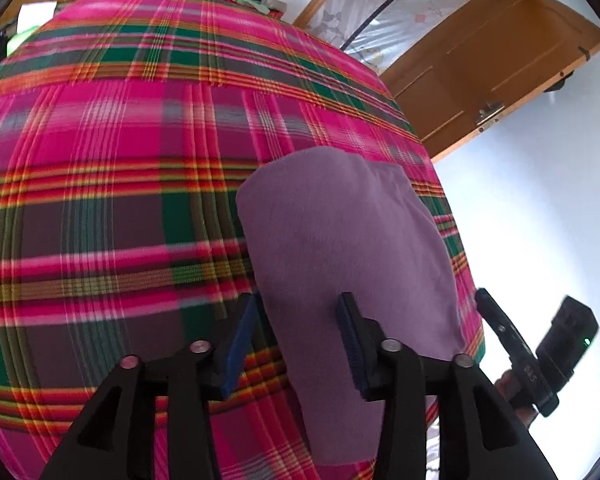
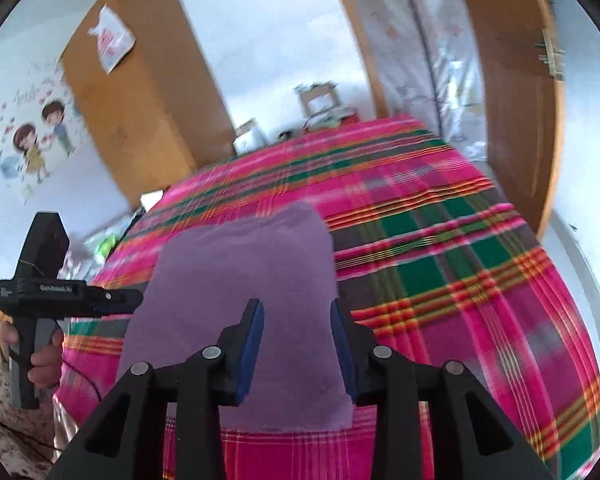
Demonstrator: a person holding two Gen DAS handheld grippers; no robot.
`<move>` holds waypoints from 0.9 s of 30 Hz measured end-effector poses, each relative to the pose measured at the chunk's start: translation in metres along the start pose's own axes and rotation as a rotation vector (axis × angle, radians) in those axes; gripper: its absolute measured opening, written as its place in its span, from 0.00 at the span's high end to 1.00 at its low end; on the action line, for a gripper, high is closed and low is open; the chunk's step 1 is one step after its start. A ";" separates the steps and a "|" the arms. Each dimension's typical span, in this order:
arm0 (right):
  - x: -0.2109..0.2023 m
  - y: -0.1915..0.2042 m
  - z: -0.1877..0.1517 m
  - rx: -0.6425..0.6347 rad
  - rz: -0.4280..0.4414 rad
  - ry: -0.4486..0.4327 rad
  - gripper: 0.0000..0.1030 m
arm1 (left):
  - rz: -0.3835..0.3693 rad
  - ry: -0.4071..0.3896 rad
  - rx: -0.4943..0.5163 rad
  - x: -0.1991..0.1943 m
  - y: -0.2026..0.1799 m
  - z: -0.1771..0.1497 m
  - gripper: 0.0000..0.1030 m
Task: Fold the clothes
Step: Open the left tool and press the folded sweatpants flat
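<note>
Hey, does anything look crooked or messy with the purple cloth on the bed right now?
Nothing stands out. The purple cloth lies folded and fairly flat on the plaid bedspread near its edge. Both the left gripper and right gripper are open above it, holding nothing.

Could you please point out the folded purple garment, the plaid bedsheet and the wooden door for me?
purple garment (image 1: 340, 240): left wrist view, middle of its top surface.
plaid bedsheet (image 1: 120, 160): left wrist view, bare pink area.
wooden door (image 1: 500, 60): left wrist view, central panel.
</note>
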State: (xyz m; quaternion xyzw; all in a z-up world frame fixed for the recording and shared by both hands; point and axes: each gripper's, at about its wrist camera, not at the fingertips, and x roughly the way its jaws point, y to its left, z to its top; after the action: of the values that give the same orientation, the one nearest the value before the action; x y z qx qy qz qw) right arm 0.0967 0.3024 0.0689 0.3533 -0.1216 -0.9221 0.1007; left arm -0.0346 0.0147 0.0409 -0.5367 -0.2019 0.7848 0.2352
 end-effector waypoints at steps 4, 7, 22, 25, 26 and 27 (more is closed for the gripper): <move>0.019 -0.008 0.004 -0.016 -0.002 0.078 0.61 | -0.067 0.027 -0.041 0.005 0.008 -0.003 0.45; 0.026 -0.024 0.007 0.043 0.032 0.097 0.59 | -0.118 0.048 -0.071 0.008 0.013 -0.006 0.42; 0.089 -0.073 0.032 0.203 0.311 0.315 0.46 | -0.245 0.157 -0.156 0.033 0.019 0.002 0.34; 0.095 -0.077 0.036 0.203 0.348 0.338 0.45 | -0.278 0.177 -0.175 0.036 0.019 0.005 0.34; 0.096 -0.077 0.038 0.195 0.354 0.345 0.45 | -0.294 0.184 -0.184 0.039 0.019 0.006 0.34; 0.098 -0.076 0.039 0.186 0.365 0.353 0.45 | -0.309 0.188 -0.196 0.040 0.020 0.007 0.34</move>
State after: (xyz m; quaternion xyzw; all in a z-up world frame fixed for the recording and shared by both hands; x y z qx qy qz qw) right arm -0.0089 0.3544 0.0133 0.4883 -0.2482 -0.7978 0.2520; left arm -0.0566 0.0218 0.0017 -0.5906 -0.3343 0.6623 0.3174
